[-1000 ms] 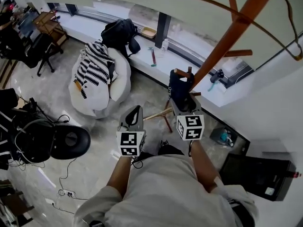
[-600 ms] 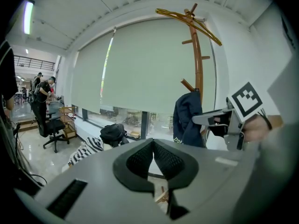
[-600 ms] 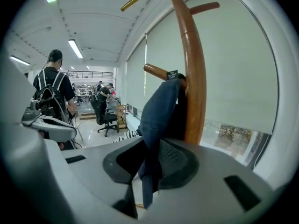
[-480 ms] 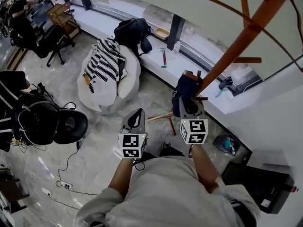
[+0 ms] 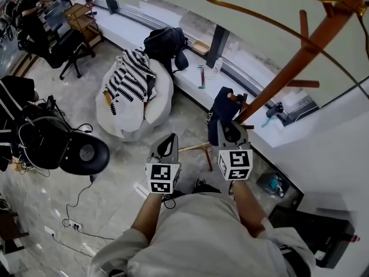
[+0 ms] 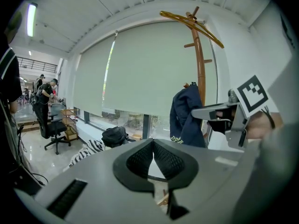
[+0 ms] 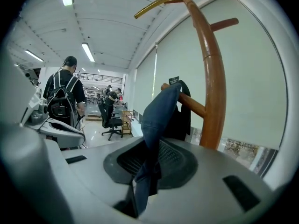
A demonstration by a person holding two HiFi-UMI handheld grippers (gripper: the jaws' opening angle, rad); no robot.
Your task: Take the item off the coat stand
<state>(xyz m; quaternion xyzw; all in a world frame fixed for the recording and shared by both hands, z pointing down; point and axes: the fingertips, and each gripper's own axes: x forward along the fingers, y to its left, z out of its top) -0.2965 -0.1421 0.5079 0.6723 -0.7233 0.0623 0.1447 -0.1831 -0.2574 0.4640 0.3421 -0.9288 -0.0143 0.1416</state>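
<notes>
A dark blue garment [image 5: 222, 109] hangs on a low peg of the brown wooden coat stand [image 5: 300, 56]. My right gripper [image 5: 229, 127] is at the garment's lower part. In the right gripper view a fold of the blue cloth [image 7: 159, 108] runs down between the black pads [image 7: 175, 164], and the jaws are closing on it, right gripper [image 7: 148, 164]. The stand's pole [image 7: 212, 78] rises just behind. My left gripper [image 5: 167, 143] hangs apart to the left, its pads together and empty, left gripper [image 6: 152, 146]. The left gripper view shows the garment [image 6: 184, 115] and the stand [image 6: 200, 55].
A white beanbag with a striped cloth [image 5: 135, 91] sits on the floor at left. A black bag [image 5: 164, 39] lies on the window ledge. There is a black office chair [image 5: 81, 154] and cables at left, and a black box [image 5: 311, 235] at lower right. A person with a backpack [image 7: 63, 104] stands nearby.
The head view has swung a little, so the room sits lower and to the right in it. The right gripper stays at the garment's lower part; the left gripper has barely moved.
</notes>
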